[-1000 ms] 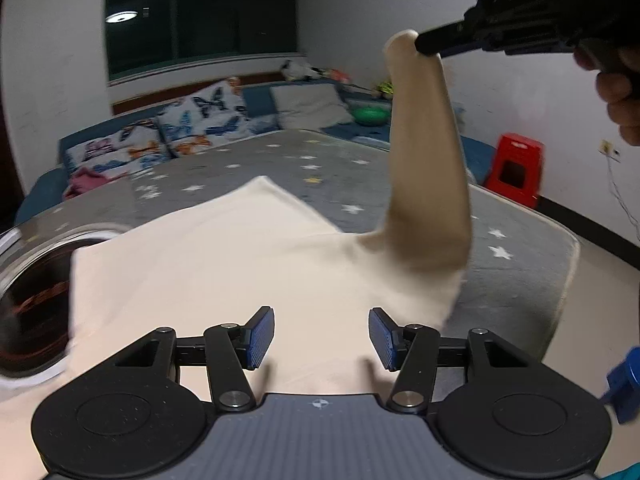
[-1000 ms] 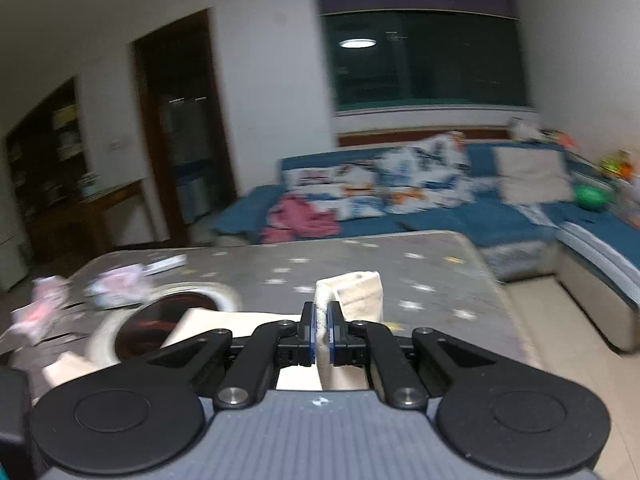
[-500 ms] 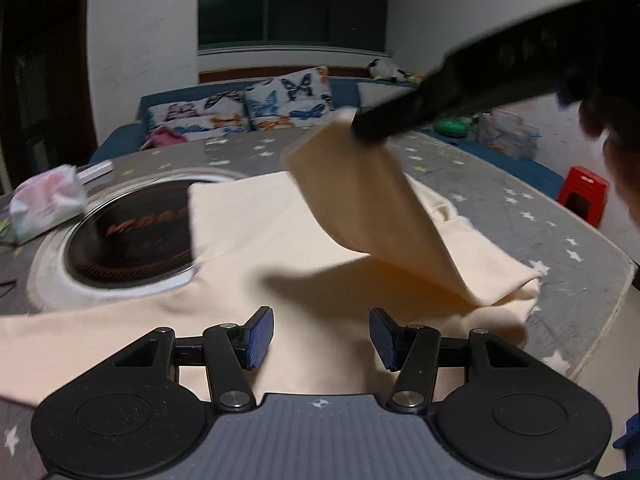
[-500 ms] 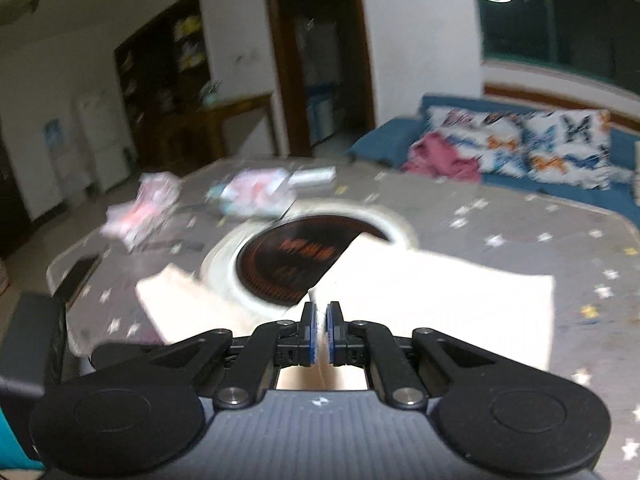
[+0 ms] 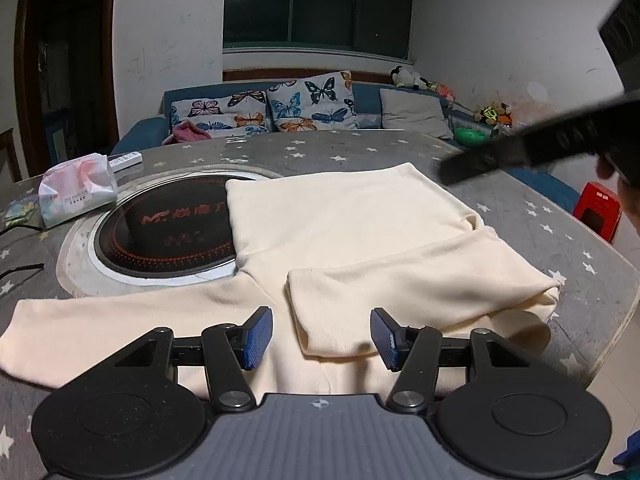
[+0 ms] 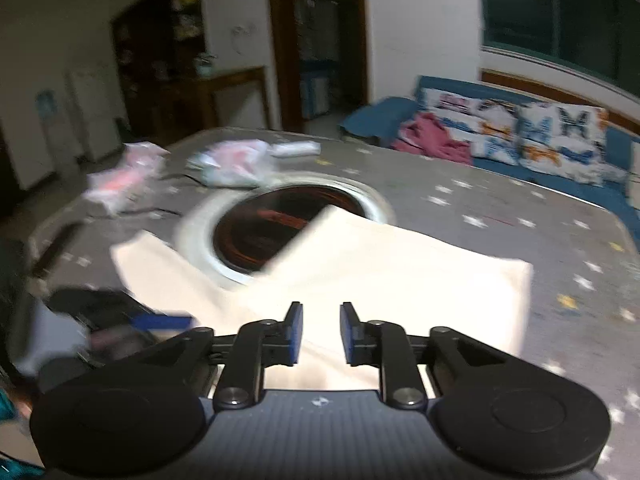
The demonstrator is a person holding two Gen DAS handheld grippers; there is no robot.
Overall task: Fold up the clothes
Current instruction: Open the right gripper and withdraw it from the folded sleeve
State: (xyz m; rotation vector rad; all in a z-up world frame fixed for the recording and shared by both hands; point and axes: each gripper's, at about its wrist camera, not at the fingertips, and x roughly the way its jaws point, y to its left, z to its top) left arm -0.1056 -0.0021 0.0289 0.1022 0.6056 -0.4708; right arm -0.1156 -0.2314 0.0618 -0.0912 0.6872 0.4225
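A cream long-sleeved garment lies spread on the grey star-patterned table. Its right sleeve is folded across the body; the left sleeve stretches out flat to the left. My left gripper hovers open just above the near hem, nothing between its blue pads. In the right wrist view the garment lies below my right gripper, which is open and empty. The right gripper's black body crosses the upper right of the left wrist view, held by a hand.
A round black induction hob is set in the table, partly under the garment. A tissue pack and a white remote lie at the far left. A blue sofa with cushions stands behind; a red stool is at the right.
The right gripper carried the sleeve down across the garment, let it go and opened. The sleeve now lies flat on the body. The left gripper stayed open.
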